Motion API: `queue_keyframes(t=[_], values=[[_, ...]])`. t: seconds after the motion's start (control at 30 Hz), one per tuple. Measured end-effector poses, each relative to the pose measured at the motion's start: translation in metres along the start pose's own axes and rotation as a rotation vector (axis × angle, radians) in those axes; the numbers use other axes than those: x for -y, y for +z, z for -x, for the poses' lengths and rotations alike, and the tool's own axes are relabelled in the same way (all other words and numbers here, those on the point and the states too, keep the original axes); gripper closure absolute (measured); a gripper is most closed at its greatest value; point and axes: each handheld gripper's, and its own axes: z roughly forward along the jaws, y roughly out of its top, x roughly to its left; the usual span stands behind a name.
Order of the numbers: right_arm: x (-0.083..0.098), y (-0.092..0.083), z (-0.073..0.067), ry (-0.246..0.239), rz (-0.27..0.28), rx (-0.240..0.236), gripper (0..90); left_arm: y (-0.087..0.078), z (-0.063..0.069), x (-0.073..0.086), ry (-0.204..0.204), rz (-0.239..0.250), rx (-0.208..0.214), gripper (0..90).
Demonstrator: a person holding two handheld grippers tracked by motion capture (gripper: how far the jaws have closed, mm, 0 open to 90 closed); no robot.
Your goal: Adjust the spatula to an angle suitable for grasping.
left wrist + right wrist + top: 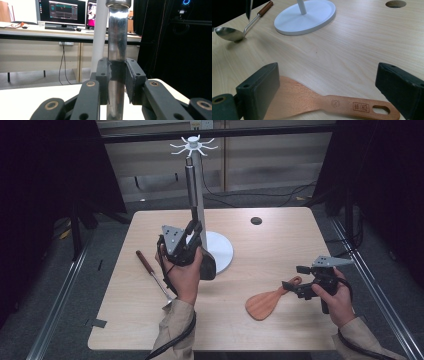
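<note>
Left gripper (194,227), near the middle of the desk (280,330) and toward its far edge, is clamped on a metal-handled utensil (190,190). The utensil stands upright, long axis vertical: handle rising past the jaws, dark head (207,267) hanging below the hand. It runs just beside the pole of the white hanging stand (220,251); whether the two touch cannot be told. In the left gripper view the shiny handle (117,50) passes straight up between the two pads (103,75), both pressed against it, the white pole right behind.

Right gripper (299,281), near the desk's right edge, has its jaws wide apart, holding nothing. The wooden spatula (267,302) lies flat, long axis slanting, blade toward the near edge, handle end with its hanging hole toward the gripper. In the right gripper view the spatula (342,105) lies crosswise under the open jaws, touched by neither as far as can be seen.

A ladle (152,275) lies flat by the left edge, wooden grip pointing away, bowl (228,33) nearer.
</note>
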Motion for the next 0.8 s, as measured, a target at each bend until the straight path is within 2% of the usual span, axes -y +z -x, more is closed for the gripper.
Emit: queue_keyframes(t=[0.23, 0.4, 0.53, 0.57, 0.8], values=[[0.0, 0.0, 0.001, -0.001, 0.005, -0.003, 5.0, 0.011, -0.002, 0.002, 0.015, 0.002, -0.004, 75.0], [0.0, 0.0, 0.002, -0.002, 0.003, -0.003, 5.0, 0.018, -0.002, 0.003, 0.004, 0.003, -0.004, 75.0], [0.0, -0.001, 0.002, 0.002, 0.003, -0.001, 5.0, 0.022, -0.003, 0.003, 0.011, 0.001, -0.004, 75.2], [0.0, 0.0, 0.003, -0.001, 0.003, -0.002, 5.0, 0.023, -0.003, 0.003, 0.024, 0.001, -0.002, 75.2], [0.0, 0.0, 0.004, 0.002, 0.002, 0.003, 5.0, 0.027, -0.005, 0.005, 0.021, 0.012, -0.012, 75.0]])
